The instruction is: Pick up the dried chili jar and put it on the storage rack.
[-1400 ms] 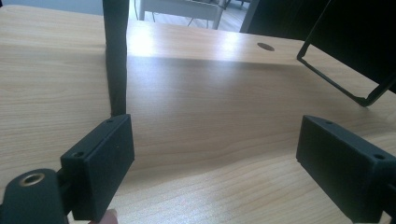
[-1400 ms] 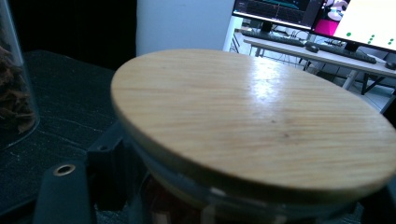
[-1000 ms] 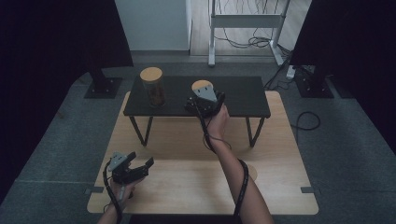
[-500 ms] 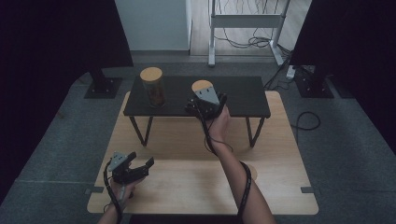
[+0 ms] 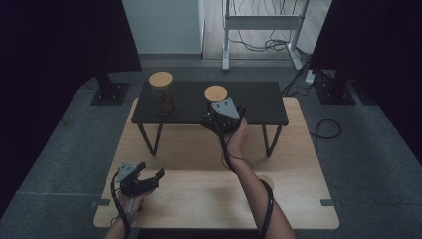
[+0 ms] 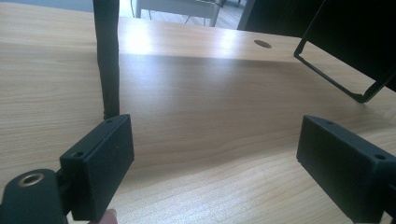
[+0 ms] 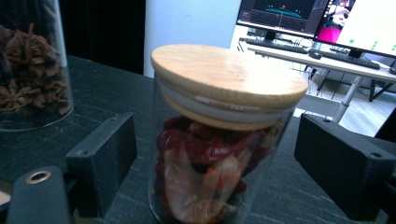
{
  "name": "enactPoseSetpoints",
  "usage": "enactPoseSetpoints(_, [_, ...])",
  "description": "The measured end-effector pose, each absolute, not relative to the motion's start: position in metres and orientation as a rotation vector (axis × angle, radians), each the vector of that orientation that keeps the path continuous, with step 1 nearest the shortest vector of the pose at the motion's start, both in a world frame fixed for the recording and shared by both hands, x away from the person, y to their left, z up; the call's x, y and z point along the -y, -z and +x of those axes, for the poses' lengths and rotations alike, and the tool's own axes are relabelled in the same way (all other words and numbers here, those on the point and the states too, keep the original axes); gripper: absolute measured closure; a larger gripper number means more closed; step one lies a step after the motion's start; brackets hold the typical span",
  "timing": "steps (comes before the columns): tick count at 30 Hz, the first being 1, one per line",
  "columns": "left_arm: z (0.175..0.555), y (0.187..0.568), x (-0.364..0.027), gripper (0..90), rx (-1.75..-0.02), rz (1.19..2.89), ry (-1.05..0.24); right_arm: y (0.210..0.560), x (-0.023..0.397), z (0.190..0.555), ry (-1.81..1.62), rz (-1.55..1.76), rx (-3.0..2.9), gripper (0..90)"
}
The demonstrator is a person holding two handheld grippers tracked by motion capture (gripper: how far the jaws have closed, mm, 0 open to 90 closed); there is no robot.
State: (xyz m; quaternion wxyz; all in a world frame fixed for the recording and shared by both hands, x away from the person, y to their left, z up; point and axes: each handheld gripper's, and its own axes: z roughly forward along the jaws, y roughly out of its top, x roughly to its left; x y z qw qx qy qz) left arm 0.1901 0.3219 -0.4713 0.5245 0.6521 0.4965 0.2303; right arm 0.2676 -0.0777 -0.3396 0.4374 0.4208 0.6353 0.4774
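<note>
Right hand-held gripper [image 7: 215,154] has just been opening w/ jar [image 7: 219,140] between its jaws, not squeezed; left hand-held gripper [image 6: 215,163] wide open, holds nothing.

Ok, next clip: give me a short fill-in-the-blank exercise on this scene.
1. The jar between the right gripper fingers has a ____ lid.
2. That jar stands on the ____ shelf.
3. The left gripper hovers over the wooden table holding ____.
4. The second jar stands to the ____ of the first in the high view.

Missing words: wooden; black; nothing; left
</note>
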Motion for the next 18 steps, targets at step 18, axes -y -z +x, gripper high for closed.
enactPoseSetpoints(18, [0.191,0.4719,-0.3198,10.6,-1.188,1.578,-0.558,0.3482,0.0842,0.2588,-1.206,1.039,-1.58,11.9])
